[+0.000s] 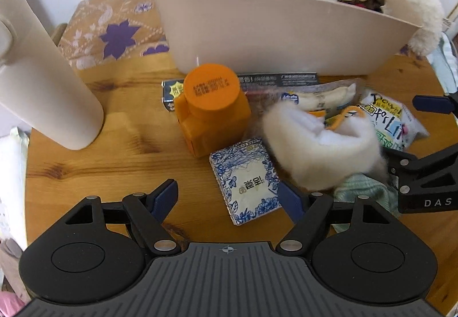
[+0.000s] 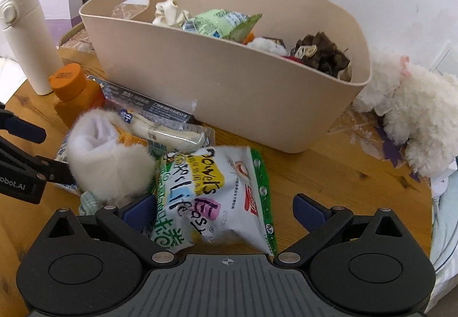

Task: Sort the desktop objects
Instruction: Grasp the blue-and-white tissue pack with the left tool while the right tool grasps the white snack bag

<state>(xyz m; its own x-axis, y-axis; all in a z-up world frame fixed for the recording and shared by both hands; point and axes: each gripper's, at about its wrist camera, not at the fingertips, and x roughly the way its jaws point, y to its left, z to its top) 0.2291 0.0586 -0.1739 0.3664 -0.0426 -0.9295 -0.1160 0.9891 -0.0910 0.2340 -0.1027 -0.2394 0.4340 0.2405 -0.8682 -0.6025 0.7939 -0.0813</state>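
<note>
Square orange bottle (image 1: 211,110), fluffy white sock (image 1: 320,145), perhaps rolled

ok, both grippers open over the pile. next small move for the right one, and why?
Probably lower the right gripper a little further and close on the white-and-green snack bag. The bag already lies between its open fingers, on the wooden table, in front of the beige basket where sorted items sit.

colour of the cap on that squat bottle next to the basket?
Orange, like the bottle body, with dark print on the cap. Left wrist view shows it best.
</note>
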